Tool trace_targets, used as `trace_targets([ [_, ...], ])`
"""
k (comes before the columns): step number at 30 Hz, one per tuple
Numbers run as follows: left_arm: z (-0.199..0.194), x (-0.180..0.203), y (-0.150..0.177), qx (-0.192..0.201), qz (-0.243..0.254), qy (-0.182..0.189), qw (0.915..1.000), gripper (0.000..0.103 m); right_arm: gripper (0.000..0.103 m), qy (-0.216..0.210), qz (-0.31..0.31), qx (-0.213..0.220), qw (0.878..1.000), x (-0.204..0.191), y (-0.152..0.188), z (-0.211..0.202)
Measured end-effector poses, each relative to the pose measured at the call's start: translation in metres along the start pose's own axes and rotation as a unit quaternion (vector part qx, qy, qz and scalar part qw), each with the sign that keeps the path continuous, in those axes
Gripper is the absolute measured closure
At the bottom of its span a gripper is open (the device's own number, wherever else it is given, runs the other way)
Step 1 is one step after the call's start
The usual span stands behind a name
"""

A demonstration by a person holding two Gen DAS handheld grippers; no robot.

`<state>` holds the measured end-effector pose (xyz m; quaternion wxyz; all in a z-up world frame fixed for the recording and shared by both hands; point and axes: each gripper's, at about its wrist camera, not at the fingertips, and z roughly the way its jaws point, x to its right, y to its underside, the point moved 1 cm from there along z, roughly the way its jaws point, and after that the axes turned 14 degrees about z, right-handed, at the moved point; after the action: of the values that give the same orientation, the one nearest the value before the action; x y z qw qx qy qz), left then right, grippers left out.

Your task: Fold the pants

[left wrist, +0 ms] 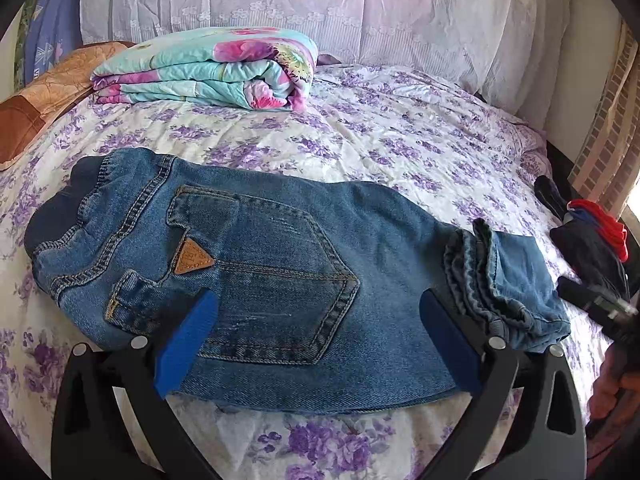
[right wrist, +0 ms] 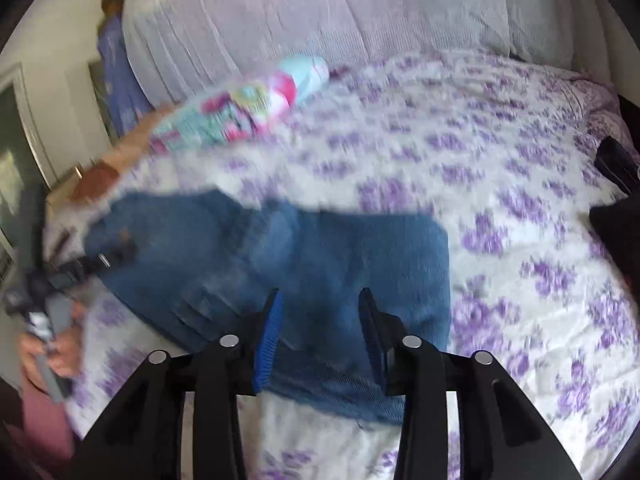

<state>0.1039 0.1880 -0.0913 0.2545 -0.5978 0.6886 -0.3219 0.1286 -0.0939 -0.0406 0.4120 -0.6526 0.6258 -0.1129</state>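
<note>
Pants (left wrist: 280, 272), small blue denim ones, lie folded across the near part of the bed (left wrist: 400, 140), on its white sheet with purple flowers. In the left wrist view the dark elastic waistband sits at the left end. A back pocket with orange stitching and a tan triangular patch faces up. At the right end the hemmed leg cuffs are doubled back over the thigh part, so the bundle is short and thick. The left hand-held gripper (left wrist: 318, 312) is spread wide, its blue pads either side of the lower half of the denim and not pressing on it. A folded floral quilt (left wrist: 208, 68) rests well behind, near the lace-covered headboard. Dark clothes with a red piece (left wrist: 592, 240) lie at the right edge of the bed.

The right wrist view is blurred. The pants (right wrist: 320, 256) show as a blue mass on the same sheet. The right hand-held gripper (right wrist: 320, 312) stands part open above the near fold, with nothing clamped between its pads. At far left a hand (right wrist: 48, 352) holds the other tool.
</note>
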Motion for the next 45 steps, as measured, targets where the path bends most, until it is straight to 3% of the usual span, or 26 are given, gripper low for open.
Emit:
trace_targets([
  [3,0.0,0.001,0.0,-0.001,0.002,-0.004,1.0,0.004,0.038,0.026,0.003,0.027,0.999,0.004,-0.011,0.009],
  [5,0.001,0.002,0.0,-0.001,0.002,-0.002,1.0,0.004,0.032,0.06,0.013,-0.022,0.998,0.02,-0.006,0.045],
  [6,0.001,0.002,0.0,-0.001,0.002,-0.002,1.0,0.004,0.031,0.073,0.022,-0.049,0.996,0.029,0.001,0.064],
  [8,0.001,0.002,-0.001,-0.001,0.002,-0.003,1.0,0.004,0.029,0.075,0.004,-0.032,0.997,0.019,0.0,0.055],
  [10,0.0,0.003,-0.001,-0.002,0.004,-0.006,1.0,0.004,0.031,0.034,-0.001,0.003,0.999,0.003,-0.009,0.033],
  [13,0.001,0.004,-0.001,-0.005,0.008,-0.012,0.9999,0.004,0.031,0.021,-0.02,0.035,0.999,-0.014,-0.022,0.021],
  [15,0.002,0.005,-0.001,-0.008,0.012,-0.017,0.9998,0.004,0.031,0.011,-0.014,0.015,1.0,-0.019,-0.029,0.036],
  [18,0.002,0.004,-0.001,-0.007,0.011,-0.016,0.9998,0.004,0.029,0.027,-0.004,-0.068,0.997,-0.014,-0.02,0.093],
  [21,0.002,0.005,-0.001,-0.006,0.009,-0.014,0.9999,0.004,0.03,0.042,-0.026,-0.047,0.998,-0.028,-0.017,0.08],
  [25,0.001,0.006,-0.001,-0.006,0.01,-0.016,0.9998,0.004,0.03,-0.001,-0.032,-0.004,0.999,-0.044,-0.005,0.033],
  [29,0.001,0.006,-0.001,-0.006,0.011,-0.016,0.9998,0.004,0.025,0.05,-0.06,-0.059,0.995,-0.037,0.028,0.066],
  [34,0.001,0.004,-0.001,-0.004,0.008,-0.013,0.9999,0.004,0.024,0.02,-0.028,-0.041,0.999,-0.028,0.024,0.057],
  [37,-0.008,0.0,0.001,0.006,-0.003,-0.004,1.0,0.004,0.023,0.06,-0.044,-0.001,0.997,-0.038,0.027,0.042],
  [39,-0.02,-0.008,0.001,0.004,-0.005,-0.001,1.0,0.004,0.023,0.056,-0.076,0.03,0.995,-0.053,0.031,0.027],
  [42,-0.044,-0.026,0.003,0.019,0.0,-0.049,0.9986,0.004,0.015,0.011,-0.127,0.072,0.989,-0.089,0.041,0.005],
  [45,-0.067,-0.069,0.011,0.02,-0.046,-0.081,0.9955,0.004,0.012,-0.032,-0.165,0.078,0.983,-0.131,0.048,0.002],
])
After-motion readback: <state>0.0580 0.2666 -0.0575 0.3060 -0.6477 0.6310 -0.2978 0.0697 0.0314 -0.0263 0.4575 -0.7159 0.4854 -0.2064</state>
